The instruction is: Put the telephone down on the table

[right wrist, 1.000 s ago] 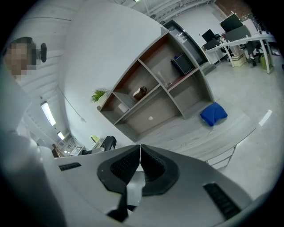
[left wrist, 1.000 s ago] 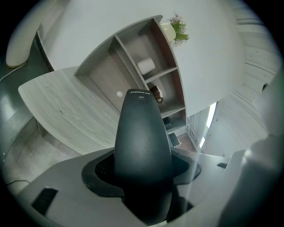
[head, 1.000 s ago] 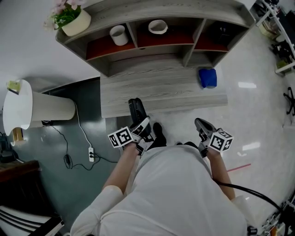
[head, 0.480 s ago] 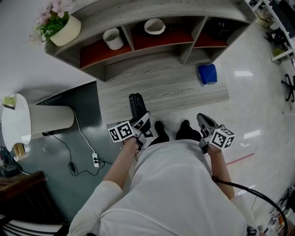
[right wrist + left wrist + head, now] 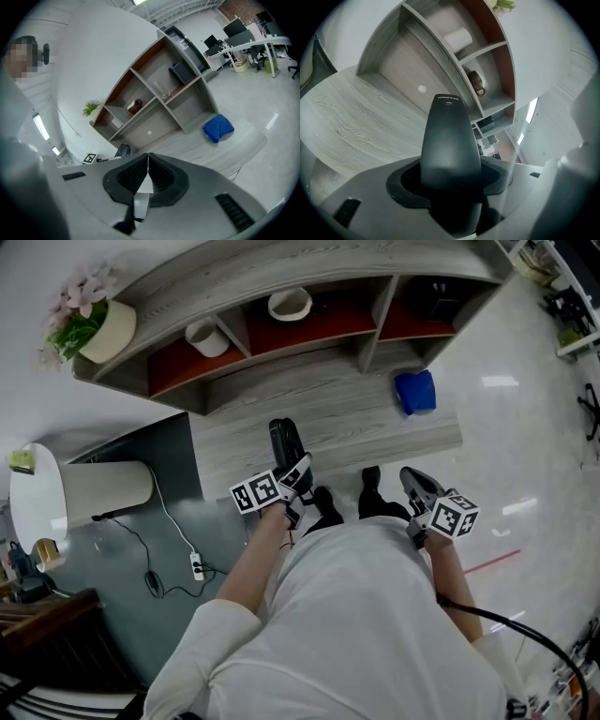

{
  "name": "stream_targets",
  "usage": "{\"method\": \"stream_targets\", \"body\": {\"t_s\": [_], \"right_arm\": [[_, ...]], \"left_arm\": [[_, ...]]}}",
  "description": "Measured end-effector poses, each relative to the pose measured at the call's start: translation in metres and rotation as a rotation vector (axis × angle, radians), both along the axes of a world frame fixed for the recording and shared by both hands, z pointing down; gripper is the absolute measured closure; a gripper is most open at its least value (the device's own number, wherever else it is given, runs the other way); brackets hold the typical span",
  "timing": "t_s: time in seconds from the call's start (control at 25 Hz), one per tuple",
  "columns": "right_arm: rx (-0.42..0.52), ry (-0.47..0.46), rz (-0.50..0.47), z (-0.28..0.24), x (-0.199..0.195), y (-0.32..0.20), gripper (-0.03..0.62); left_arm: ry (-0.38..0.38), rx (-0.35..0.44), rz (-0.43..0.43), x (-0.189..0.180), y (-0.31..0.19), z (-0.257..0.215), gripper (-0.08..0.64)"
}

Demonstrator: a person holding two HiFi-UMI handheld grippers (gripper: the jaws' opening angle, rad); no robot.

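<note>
We hold the telephone in our left claw. Its jaws are clamped on the lower end of the dark handset, which stands out forward from between the pads. In the left gripper view the handset points over the grey wood-grain desk toward the shelf unit at the back. From the head view the telephone lies over the near left part of the desk, just inside the front edge. We cannot tell whether it touches the wood.

Our right claw has its jaws pressed together with nothing between them. It hangs in front of the desk's edge, over the pale floor, well apart from the telephone.

A blue cloth lies on the right part of the desk, near the shelf unit. In the compartments stand a white cup on the left and a bowl in the middle. A flower pot sits on top at the left end.
</note>
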State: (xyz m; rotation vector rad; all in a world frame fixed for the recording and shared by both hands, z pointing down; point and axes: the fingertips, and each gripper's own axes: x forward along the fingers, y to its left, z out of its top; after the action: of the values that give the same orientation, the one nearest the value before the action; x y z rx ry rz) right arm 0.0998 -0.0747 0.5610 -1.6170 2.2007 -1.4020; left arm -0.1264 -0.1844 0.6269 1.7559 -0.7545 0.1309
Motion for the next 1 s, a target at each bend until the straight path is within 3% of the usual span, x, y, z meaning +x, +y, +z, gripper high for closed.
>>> {"method": "stream_targets", "body": {"t_s": [0.48,1.0], "right_arm": [[-0.029,-0.021,-0.011,0.012,0.088,-0.022,0.574],[-0.11,-0.03,-0.01,0.036,0.158,-0.019,0.574]], "left_arm": [[-0.194,-0.001,0.001,0.086,-0.092,0.059,0.261],[-0.427,-0.097,0.048,0.173,-0.178,0.154,0.261]]}}
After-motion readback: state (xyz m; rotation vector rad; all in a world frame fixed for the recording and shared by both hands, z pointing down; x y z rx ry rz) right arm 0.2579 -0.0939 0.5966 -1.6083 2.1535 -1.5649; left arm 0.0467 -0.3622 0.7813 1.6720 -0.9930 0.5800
